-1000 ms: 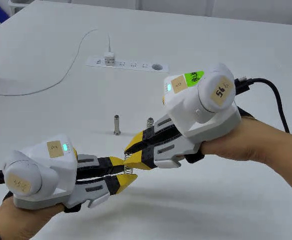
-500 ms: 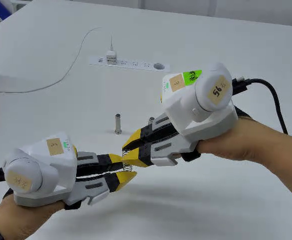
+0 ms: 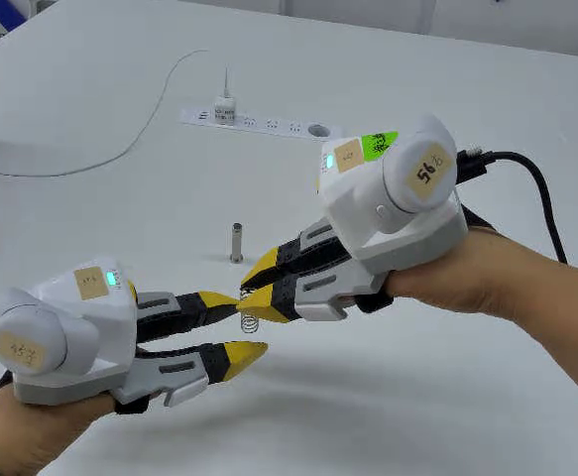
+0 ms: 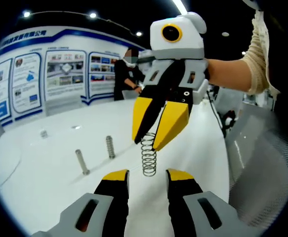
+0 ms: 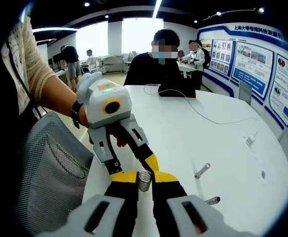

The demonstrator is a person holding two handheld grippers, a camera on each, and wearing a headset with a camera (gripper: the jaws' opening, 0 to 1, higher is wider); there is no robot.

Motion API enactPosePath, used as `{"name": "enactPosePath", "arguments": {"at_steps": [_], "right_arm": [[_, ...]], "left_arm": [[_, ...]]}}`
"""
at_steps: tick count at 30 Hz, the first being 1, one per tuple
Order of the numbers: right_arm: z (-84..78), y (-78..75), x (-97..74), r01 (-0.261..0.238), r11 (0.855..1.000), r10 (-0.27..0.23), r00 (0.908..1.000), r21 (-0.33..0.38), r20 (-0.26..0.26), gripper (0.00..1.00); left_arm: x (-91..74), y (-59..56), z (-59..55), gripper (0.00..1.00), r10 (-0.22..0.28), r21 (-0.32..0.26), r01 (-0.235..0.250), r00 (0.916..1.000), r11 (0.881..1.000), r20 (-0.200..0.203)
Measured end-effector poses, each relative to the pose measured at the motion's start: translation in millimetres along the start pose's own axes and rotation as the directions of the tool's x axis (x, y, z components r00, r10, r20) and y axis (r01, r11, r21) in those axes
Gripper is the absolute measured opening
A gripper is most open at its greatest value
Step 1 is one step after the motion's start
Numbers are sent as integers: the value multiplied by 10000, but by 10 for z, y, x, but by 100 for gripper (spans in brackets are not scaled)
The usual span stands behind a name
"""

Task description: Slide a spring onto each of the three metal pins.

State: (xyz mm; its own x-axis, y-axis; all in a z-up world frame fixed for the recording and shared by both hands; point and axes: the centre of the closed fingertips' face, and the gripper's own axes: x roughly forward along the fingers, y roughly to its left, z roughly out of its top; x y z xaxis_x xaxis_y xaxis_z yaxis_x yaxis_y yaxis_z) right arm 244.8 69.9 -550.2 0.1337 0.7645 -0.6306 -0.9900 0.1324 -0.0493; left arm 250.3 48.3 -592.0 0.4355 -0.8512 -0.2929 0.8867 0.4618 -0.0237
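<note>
1. Head view: we see the right gripper (image 3: 242, 299) with its jaws clamped on the top end of a spring (image 3: 251, 319), which it holds in the air above the white worktop (image 3: 417, 416).
2. The spring is a short, bright metal coil with open, evenly spaced turns, hanging below the yellow tips.
3. The left gripper (image 3: 249, 325) has its jaws apart, one on each side of the spring's lower end. In the left gripper view we see a gap on both sides.
4. Behind them a bare pin (image 3: 237, 242) stands upright on the worktop. In the left gripper view we see a second pin (image 4: 110, 146) near it, already wearing a coil.
5. A power strip (image 3: 259, 123) lies well behind.
</note>
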Motion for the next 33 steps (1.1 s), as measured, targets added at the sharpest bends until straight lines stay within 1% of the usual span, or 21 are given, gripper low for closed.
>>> {"name": "enactPosePath", "arguments": {"at_steps": [5, 9, 18, 21, 29, 32, 33], "right_arm": [[17, -53, 4, 108, 9999, -108, 9999, 34, 45, 11], [29, -91, 1, 196, 9998, -196, 9998, 66, 68, 11], [86, -243, -26, 549, 9984, -551, 9983, 110, 202, 11], [106, -297, -34, 713, 9973, -717, 9971, 161, 260, 11], [166, -466, -63, 1253, 9916, -1266, 9910, 313, 437, 11], [191, -542, -70, 1446, 9888, -1464, 9879, 381, 516, 11], [197, -615, -64, 1549, 9871, -1570, 9861, 400, 538, 11]], "left_arm": [[-38, 91, -15, 38, 365, -146, -365, 9993, 9992, 42], [-66, 140, -18, 42, 584, -232, -583, 9983, 9980, 69], [-123, 256, -37, 52, 1076, -442, -1071, 9942, 9933, 93], [-134, 278, -37, 53, 1124, -489, -1117, 9936, 9925, 132], [-168, 345, -57, 59, 1287, -694, -1274, 9916, 9894, 156], [-179, 358, -60, 60, 1341, -733, -1325, 9908, 9885, 174], [-183, 363, -61, 60, 1356, -745, -1339, 9906, 9882, 175]]}}
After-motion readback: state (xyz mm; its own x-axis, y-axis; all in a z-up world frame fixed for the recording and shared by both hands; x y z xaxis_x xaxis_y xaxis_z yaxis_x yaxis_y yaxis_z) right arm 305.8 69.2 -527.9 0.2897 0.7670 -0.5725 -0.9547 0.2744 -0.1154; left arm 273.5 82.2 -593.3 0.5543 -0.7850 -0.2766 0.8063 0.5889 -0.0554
